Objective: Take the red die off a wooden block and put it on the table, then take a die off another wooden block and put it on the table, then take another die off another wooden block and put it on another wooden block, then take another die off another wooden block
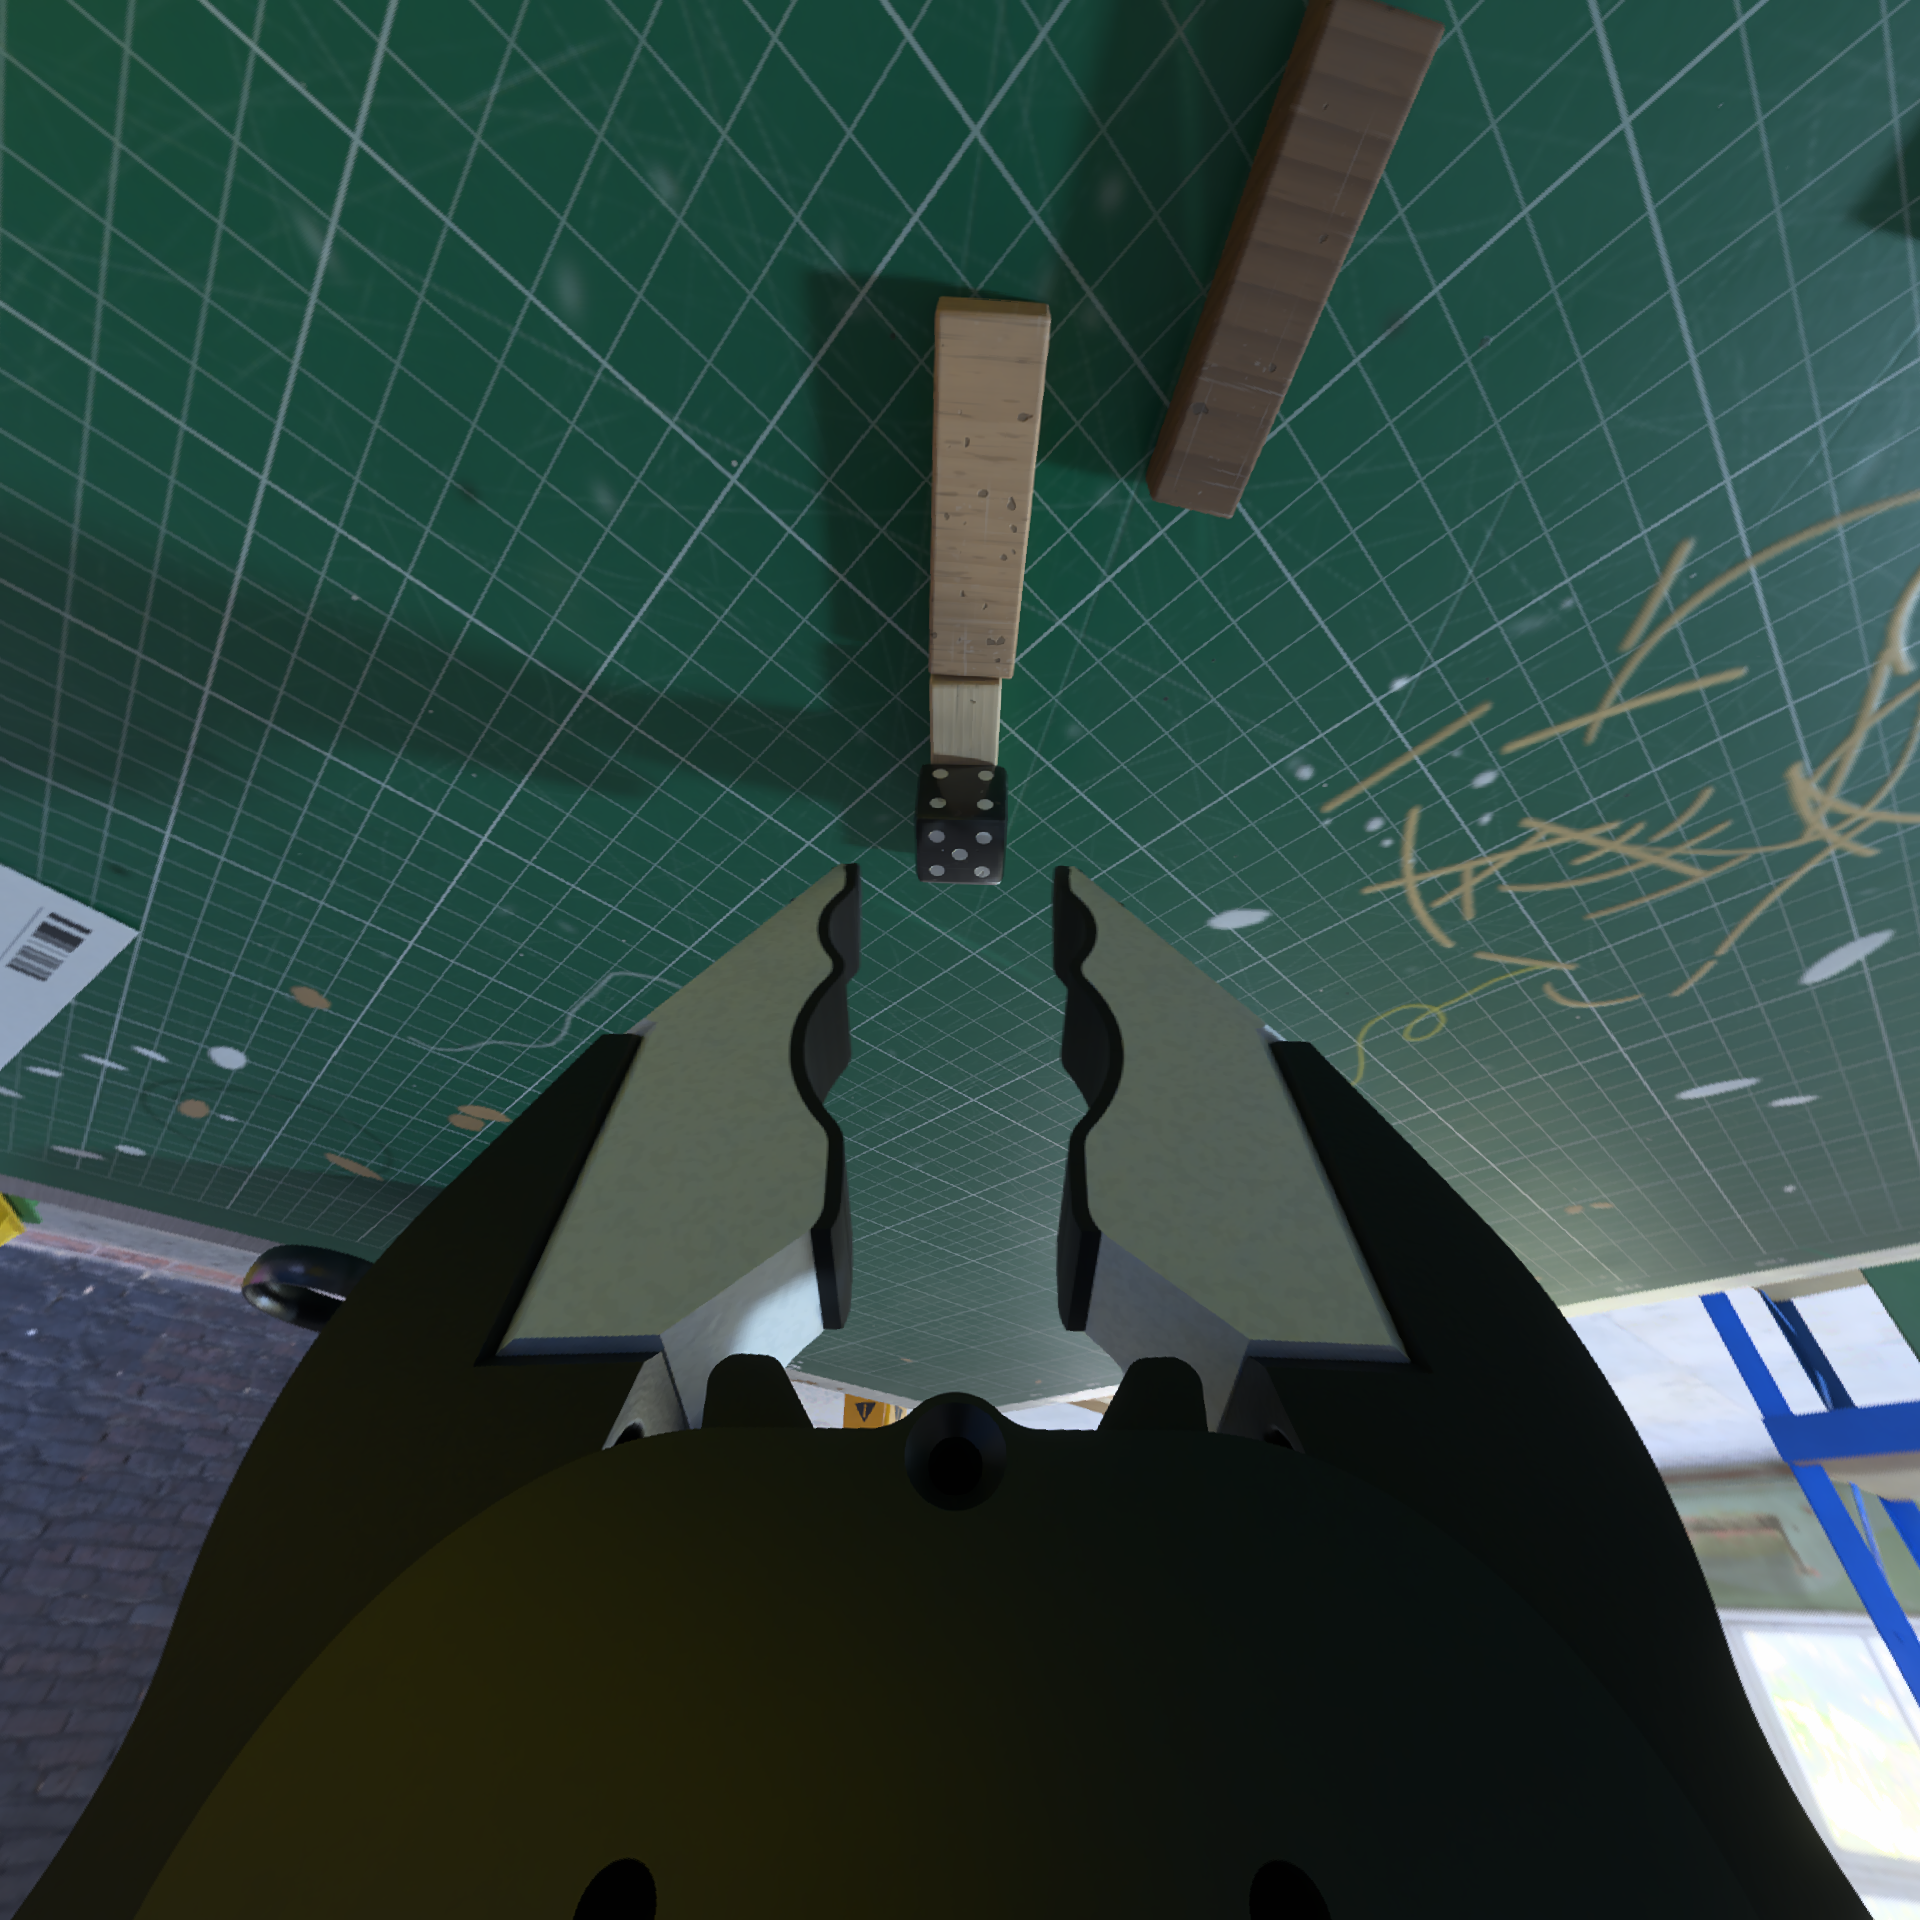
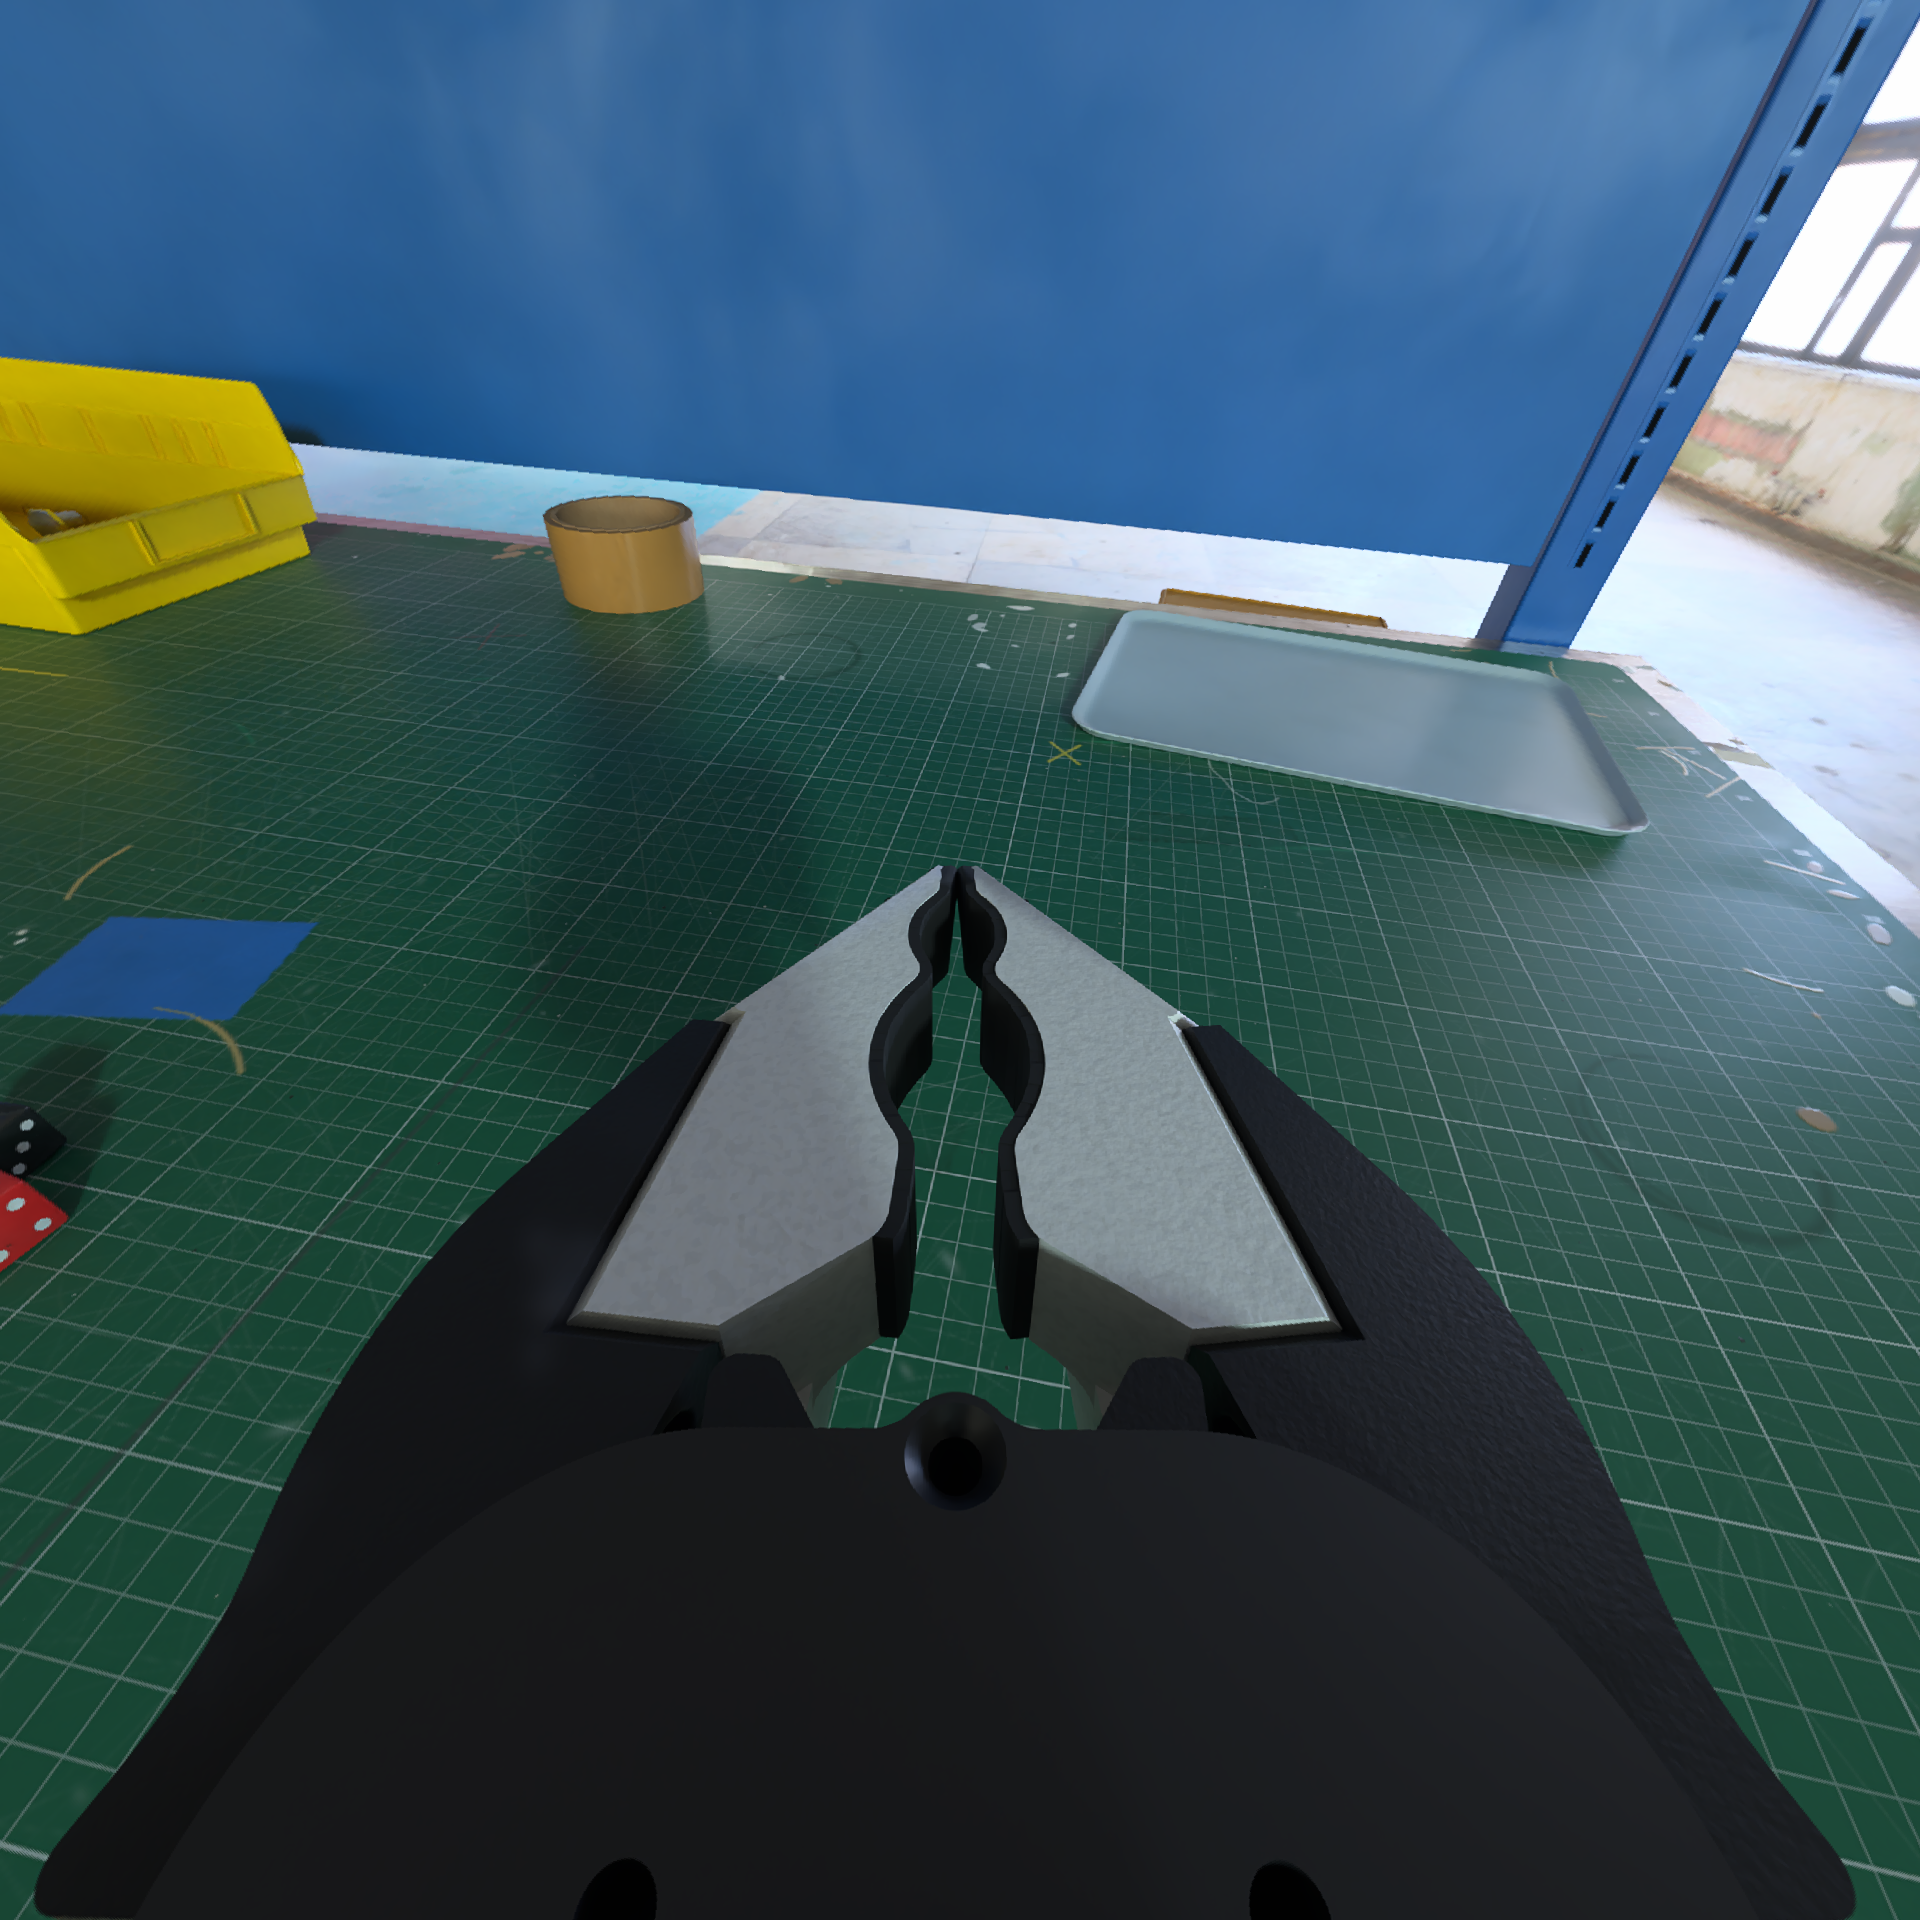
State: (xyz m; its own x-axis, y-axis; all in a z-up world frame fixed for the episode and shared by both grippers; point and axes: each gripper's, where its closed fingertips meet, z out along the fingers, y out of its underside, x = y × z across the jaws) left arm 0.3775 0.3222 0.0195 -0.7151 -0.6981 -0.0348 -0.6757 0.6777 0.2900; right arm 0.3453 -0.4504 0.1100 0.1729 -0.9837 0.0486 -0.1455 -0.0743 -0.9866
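In the left wrist view a black die (image 1: 961, 826) sits at the near end of a pale wooden block (image 1: 982, 488) that seems to stand upright under it. My left gripper (image 1: 956, 873) is open and empty, with its fingertips just short of the die on either side. A darker brown wooden block (image 1: 1299, 249) stands to the right of the pale one. In the right wrist view my right gripper (image 2: 956, 873) is shut and empty above the green mat (image 2: 520, 831). A red die (image 2: 26, 1226) and another black die (image 2: 26, 1138) lie on the mat at the far left edge.
A yellow bin (image 2: 135, 488), a roll of brown tape (image 2: 623, 556) and a grey tray (image 2: 1351, 717) stand along the back of the mat. A blue square sheet (image 2: 156, 966) lies at the left. A white paper with a barcode (image 1: 52, 956) lies near the mat's edge.
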